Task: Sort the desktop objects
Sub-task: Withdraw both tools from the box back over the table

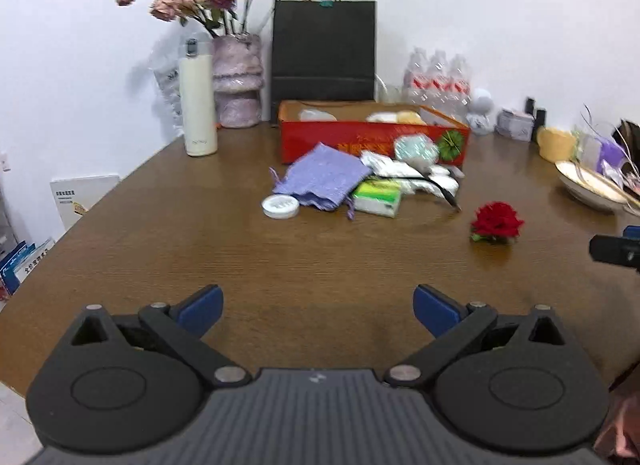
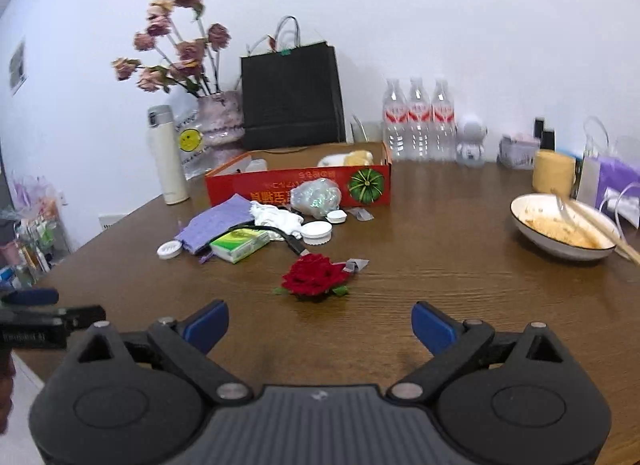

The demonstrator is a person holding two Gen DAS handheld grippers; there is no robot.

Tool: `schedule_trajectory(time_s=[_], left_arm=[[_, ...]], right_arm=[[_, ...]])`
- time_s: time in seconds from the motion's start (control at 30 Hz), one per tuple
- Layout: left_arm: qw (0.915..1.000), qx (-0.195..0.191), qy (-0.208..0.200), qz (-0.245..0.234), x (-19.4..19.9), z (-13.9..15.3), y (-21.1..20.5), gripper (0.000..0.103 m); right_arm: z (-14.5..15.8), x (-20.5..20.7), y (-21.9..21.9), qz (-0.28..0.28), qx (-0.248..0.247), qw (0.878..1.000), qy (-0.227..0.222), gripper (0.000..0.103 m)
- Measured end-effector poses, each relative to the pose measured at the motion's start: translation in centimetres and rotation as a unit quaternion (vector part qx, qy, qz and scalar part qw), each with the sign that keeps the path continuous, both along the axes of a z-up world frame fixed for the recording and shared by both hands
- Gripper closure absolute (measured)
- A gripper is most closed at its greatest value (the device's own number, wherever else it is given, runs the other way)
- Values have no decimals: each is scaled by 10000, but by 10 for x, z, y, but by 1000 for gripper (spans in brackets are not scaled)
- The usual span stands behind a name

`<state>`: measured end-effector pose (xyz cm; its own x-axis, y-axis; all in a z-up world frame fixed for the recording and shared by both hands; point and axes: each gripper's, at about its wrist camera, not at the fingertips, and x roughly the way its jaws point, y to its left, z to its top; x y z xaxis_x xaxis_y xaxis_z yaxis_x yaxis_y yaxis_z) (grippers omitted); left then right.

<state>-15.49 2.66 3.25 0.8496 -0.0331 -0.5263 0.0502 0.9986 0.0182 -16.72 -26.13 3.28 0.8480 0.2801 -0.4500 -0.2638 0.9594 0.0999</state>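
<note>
A heap of small items lies in front of the red cardboard box [image 1: 320, 143] [image 2: 256, 185]: a purple pouch [image 1: 322, 177] [image 2: 214, 223], a green packet [image 1: 378, 195] [image 2: 240, 245], white round lids [image 1: 280, 207] [image 2: 316, 232], white crumpled wrap [image 2: 276, 217] and an iridescent bag [image 1: 416, 147] [image 2: 316, 193]. A red fabric rose [image 1: 496, 223] [image 2: 314, 275] lies apart, nearer me. My left gripper [image 1: 318, 311] hangs open over bare table, well short of the heap. My right gripper [image 2: 320, 325] is open too, just behind the rose, holding nothing.
Along the back wall stand a white flask [image 1: 198, 105], a vase of dried roses [image 1: 236, 81], a black paper bag [image 1: 324, 51], water bottles [image 2: 418, 121] and a white figurine [image 2: 472, 141]. A bowl with food and chopsticks [image 2: 560, 227] sits at the right.
</note>
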Motion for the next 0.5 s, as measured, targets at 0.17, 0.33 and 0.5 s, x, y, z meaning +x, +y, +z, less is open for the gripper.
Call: schedule_trajectory(time_s=[0.17, 0.33, 0.5], left_arm=[[10000, 66, -59, -7, 5, 0, -4, 0], [9998, 61, -83, 178, 22, 1, 9, 0], [9996, 253, -37, -71, 66, 6, 15, 12]], right_arm=[[-11, -1, 12, -9, -259, 9996, -89, 8], [-9, 11, 10, 70, -115, 9998, -168, 10], [-5, 43, 13, 70, -10, 10000, -46, 19]])
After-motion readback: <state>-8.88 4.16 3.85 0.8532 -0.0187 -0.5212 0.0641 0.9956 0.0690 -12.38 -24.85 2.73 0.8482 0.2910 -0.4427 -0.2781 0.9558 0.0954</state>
